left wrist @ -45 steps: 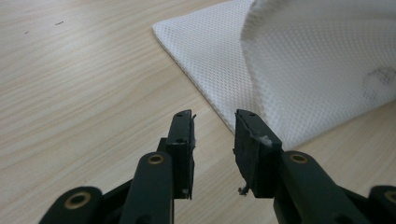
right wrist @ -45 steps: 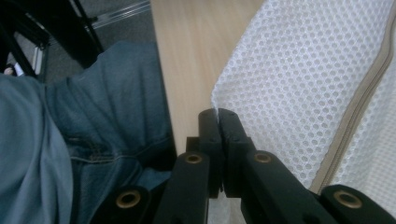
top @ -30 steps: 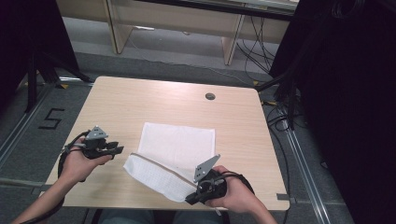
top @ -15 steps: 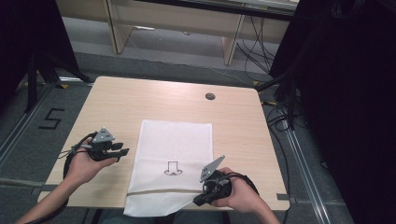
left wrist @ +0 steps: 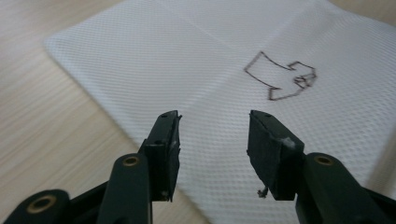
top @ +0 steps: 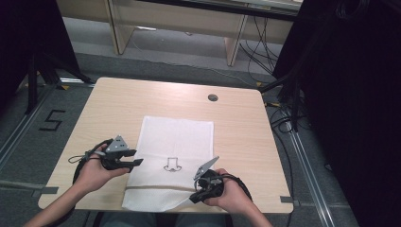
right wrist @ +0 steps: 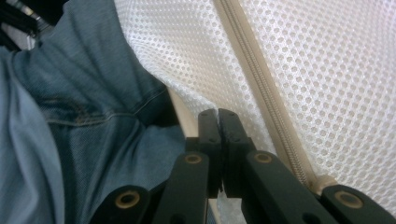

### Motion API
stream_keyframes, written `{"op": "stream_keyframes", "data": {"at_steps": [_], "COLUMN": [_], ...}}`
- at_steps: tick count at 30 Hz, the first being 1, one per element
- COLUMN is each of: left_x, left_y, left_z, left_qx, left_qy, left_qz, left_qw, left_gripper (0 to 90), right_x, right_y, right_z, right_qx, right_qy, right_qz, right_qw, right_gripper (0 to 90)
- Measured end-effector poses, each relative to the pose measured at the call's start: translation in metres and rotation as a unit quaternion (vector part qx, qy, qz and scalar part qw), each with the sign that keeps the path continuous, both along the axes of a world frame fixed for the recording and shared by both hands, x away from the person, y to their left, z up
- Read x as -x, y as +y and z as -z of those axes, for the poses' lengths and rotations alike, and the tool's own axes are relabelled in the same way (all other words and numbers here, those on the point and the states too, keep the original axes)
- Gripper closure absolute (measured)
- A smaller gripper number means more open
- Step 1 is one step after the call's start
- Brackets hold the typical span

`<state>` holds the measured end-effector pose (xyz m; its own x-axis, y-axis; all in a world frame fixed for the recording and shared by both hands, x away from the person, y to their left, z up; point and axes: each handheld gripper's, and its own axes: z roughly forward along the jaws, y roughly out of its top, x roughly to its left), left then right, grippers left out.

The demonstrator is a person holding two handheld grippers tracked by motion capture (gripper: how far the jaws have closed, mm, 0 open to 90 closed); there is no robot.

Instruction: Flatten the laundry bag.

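A white mesh bag (top: pixel 175 137) lies spread flat on the wooden table (top: pixel 118 104), its near end hanging over the front edge. A small black outline mark (top: pixel 171 164) is drawn on it. My left gripper (top: pixel 137 163) hovers at the bag's left edge. Its jaws have just been opening, and in the left gripper view (left wrist: pixel 212 126) they stand apart over the mesh (left wrist: pixel 210 56) with nothing between them. My right gripper (top: pixel 193 197) is shut on the bag's near right corner. In the right gripper view (right wrist: pixel 218 112) the pads meet beside the zipper (right wrist: pixel 261 84).
A round cable hole (top: pixel 213 98) sits near the table's far edge. The person's blue jeans (right wrist: pixel 70 116) lie just below the table's front edge. Dark stands and cables surround the table on the floor.
The folded near half of the bag has been drawn toward the person and now lies flat. My left gripper has moved right to the bag's left edge. The right gripper has sunk to the front edge.
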<state>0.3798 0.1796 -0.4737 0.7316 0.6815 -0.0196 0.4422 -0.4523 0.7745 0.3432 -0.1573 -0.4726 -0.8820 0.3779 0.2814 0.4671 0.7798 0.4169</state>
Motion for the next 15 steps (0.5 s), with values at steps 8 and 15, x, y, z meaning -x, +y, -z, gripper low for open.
{"op": "stream_keyframes", "data": {"at_steps": [8, 15], "left_x": [0.006, 0.013], "left_y": [-0.011, -0.017], "left_z": [0.002, 0.006], "left_qx": [-0.004, -0.005], "left_qy": [0.011, 0.017], "left_qz": [0.034, 0.042], "left_qw": [0.9994, 0.9990], "left_gripper": [46.5, 46.1], "right_x": [-0.009, -0.012], "right_y": [0.010, 0.013], "right_z": [0.002, 0.004], "right_qx": [-0.003, -0.019], "right_qy": [-0.016, -0.018], "right_qz": [0.026, 0.071], "right_qw": [0.9995, 0.9971], "right_gripper": [89.4, 81.2]}}
